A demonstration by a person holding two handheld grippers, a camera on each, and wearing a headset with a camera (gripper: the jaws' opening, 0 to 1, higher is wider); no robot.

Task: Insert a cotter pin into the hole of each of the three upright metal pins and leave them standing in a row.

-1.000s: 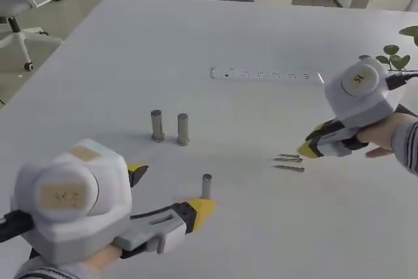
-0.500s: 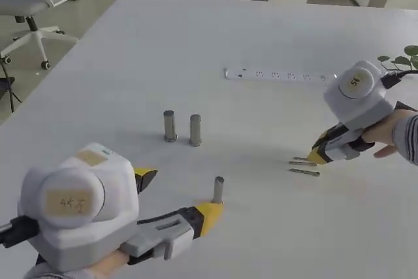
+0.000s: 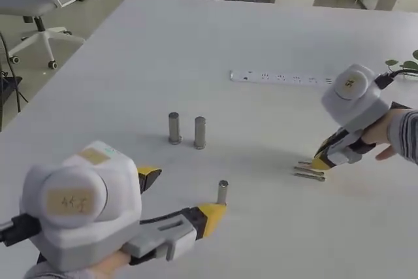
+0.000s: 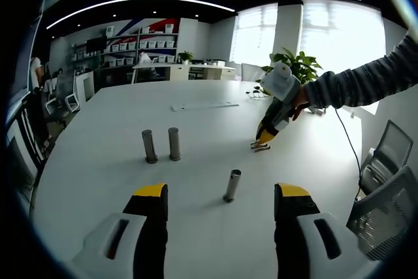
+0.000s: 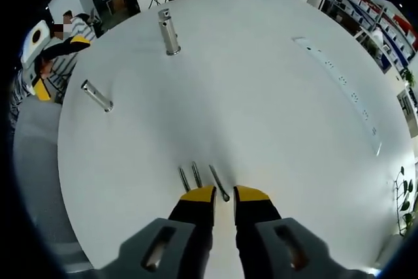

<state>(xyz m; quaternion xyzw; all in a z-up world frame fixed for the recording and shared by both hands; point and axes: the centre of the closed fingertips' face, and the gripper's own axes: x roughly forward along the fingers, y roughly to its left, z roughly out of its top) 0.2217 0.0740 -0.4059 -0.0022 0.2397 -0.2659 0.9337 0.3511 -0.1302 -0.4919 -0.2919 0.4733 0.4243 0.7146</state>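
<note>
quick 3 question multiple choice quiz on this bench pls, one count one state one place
1. How many metal pins stand upright?
A. one
B. two
C. three

2. How are the left gripper's jaws?
A. wide open, holding nothing
B. shut on a metal pin
C. shut, empty

3. Where are the cotter pins?
A. stuck through the metal pins' holes
B. lying flat by the right gripper's tips
C. between the left gripper's jaws

Answers:
1 C: two stand close together farther off and one nearer, in front of the left gripper.
2 A: the left gripper view shows its yellow tips far apart, with the near metal pin standing free ahead of them.
3 B: the right gripper view shows them side by side on the table just ahead of its tips.
</note>
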